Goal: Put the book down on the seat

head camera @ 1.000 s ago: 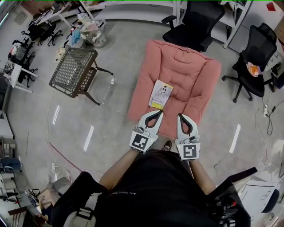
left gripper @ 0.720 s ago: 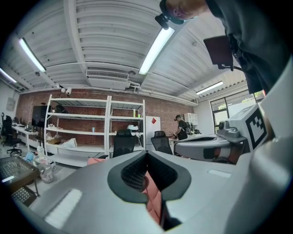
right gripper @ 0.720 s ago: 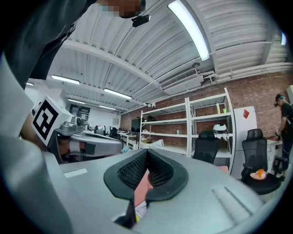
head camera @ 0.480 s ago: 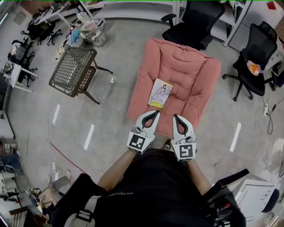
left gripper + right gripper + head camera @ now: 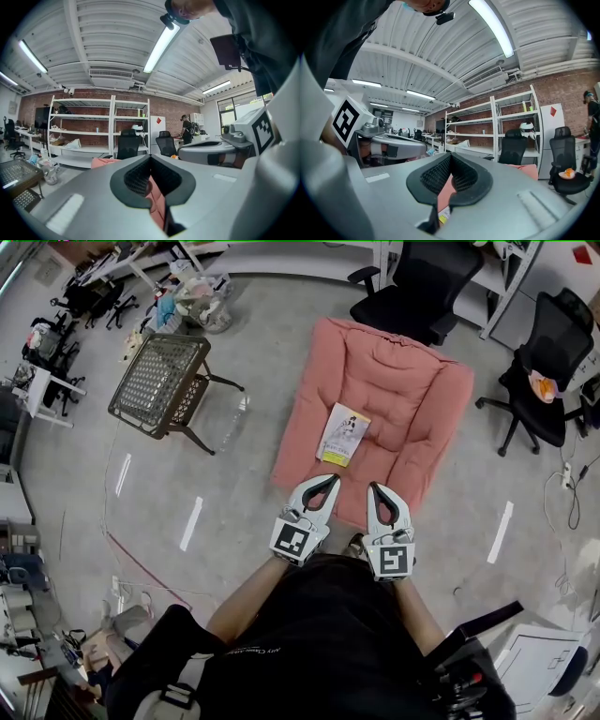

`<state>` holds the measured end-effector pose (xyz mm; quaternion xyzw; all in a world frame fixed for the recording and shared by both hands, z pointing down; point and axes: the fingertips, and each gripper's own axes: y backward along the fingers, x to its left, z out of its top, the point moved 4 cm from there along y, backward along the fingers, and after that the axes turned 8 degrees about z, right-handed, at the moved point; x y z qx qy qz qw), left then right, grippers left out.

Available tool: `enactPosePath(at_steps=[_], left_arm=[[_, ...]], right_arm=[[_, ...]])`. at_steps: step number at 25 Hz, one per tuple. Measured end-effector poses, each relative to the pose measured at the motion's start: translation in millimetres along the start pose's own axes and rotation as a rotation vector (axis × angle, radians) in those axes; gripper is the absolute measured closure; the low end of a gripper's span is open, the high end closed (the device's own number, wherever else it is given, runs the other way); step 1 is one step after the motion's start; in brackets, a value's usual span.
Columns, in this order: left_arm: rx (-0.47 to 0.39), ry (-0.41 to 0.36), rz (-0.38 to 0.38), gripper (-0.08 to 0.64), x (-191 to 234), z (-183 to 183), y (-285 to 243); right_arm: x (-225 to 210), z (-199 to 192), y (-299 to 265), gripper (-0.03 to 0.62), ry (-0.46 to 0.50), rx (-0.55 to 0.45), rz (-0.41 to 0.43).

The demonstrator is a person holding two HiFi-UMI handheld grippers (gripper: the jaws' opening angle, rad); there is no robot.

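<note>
Lying flat on the pink seat (image 5: 398, 395), ahead of the fingers and clear of them, the book (image 5: 344, 435) is judged already put down, with the fingers of the left gripper (image 5: 328, 481) and the right gripper (image 5: 374, 487) closed together on nothing.

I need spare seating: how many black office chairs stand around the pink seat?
2: one black office chair behind the pink seat, another to its right. More may stand in the clutter at far left.

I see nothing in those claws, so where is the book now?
In the head view the book lies flat on the pink seat cushion, near its left edge, just beyond the left gripper.
</note>
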<state>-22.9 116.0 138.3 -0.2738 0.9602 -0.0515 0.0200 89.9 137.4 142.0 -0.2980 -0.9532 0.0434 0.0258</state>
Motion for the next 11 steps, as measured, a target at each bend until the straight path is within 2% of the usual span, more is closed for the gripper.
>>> enactPosePath(at_steps=[4,11], left_arm=[[-0.004,-0.025,0.002,0.558,0.4,1.0,-2.9],[0.013,0.0,0.015,0.56,-5.3,-6.2,-4.8]], right_arm=[[-1.8,-3.2,-0.8,0.584,-0.014,-0.007,-0.005],[-8.4,-5.8,1.0,0.584,0.002,0.01,0.021]])
